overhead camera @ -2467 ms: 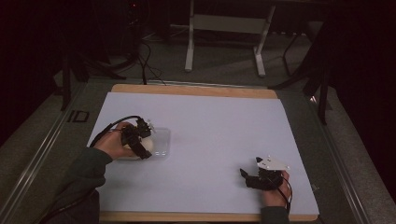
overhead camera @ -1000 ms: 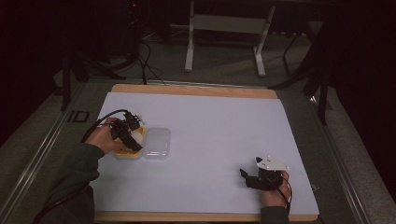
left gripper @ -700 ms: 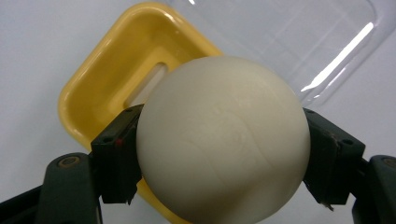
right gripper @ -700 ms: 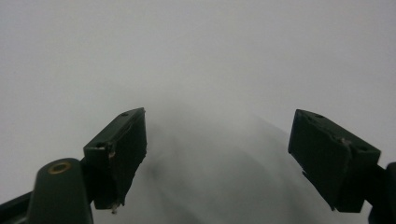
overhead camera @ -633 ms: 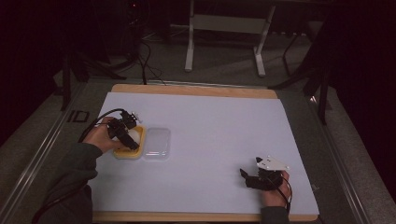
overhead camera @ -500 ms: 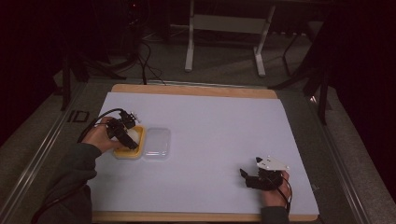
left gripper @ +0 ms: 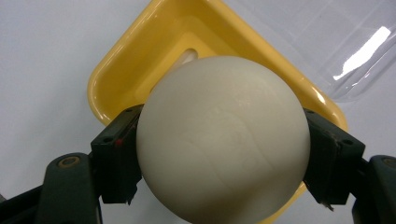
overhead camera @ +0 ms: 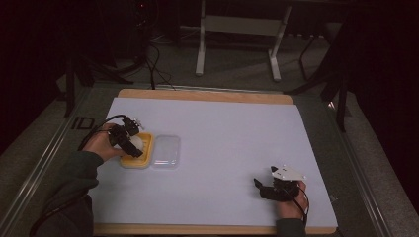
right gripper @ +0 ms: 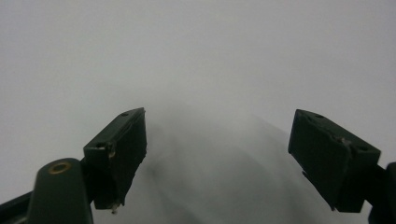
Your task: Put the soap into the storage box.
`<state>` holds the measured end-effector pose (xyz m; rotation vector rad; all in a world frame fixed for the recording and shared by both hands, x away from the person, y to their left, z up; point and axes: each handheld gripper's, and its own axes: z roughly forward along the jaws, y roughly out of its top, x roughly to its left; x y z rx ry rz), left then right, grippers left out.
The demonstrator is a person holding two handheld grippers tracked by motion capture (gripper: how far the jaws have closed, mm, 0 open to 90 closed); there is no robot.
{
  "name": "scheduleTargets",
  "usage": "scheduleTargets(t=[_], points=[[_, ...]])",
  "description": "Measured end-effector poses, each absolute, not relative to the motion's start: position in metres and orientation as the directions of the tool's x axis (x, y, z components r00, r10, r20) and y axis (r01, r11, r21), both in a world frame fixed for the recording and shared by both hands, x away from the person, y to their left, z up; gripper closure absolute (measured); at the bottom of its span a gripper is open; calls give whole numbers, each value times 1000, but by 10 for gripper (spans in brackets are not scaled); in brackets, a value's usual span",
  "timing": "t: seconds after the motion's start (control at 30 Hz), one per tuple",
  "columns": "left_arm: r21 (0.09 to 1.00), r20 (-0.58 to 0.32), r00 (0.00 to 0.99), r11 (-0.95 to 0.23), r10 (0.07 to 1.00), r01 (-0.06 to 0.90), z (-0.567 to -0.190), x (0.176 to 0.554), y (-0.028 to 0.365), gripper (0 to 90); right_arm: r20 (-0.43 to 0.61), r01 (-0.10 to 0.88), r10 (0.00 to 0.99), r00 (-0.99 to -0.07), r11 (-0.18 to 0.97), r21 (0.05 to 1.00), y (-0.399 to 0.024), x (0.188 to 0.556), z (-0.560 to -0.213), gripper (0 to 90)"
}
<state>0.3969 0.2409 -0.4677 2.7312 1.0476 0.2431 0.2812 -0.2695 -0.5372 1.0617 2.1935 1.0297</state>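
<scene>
Left, tool [left gripper: 219,154] clamping white ball [left gripper: 223,137] — over yellow tray [left gripper: 140,60]

Glossy yellow plastic tray [left gripper: 140,60], smooth matt ball [left gripper: 223,140].

White-covered table [overhead camera: 232,148] bears yellow tray [overhead camera: 144,157], clear lid [overhead camera: 166,152].

High view dim and grainy; surroundings fall to near black, white table sheet [overhead camera: 232,148] evenly lit. Left gripper view bright and sharp on white ball [left gripper: 223,140]; hard glare streak on clear lid [left gripper: 359,51]. Right gripper view flat grey, soft shadow between the jaws, surface out of focus.
</scene>
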Motion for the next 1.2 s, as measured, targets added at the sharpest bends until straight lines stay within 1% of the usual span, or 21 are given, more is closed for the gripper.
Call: scheduleTargets(t=[0.6, 1.2], points=[[247, 73, 771, -760, 633, 601, -476, 399, 237, 252, -103, 438, 811, -576, 413, 798, -269, 281, -537, 194], [216, 69, 770, -763, 634, 609, -488, 404, 233, 251, -103, 438, 811, -575, 412, 799, -269, 281, -537, 194]])
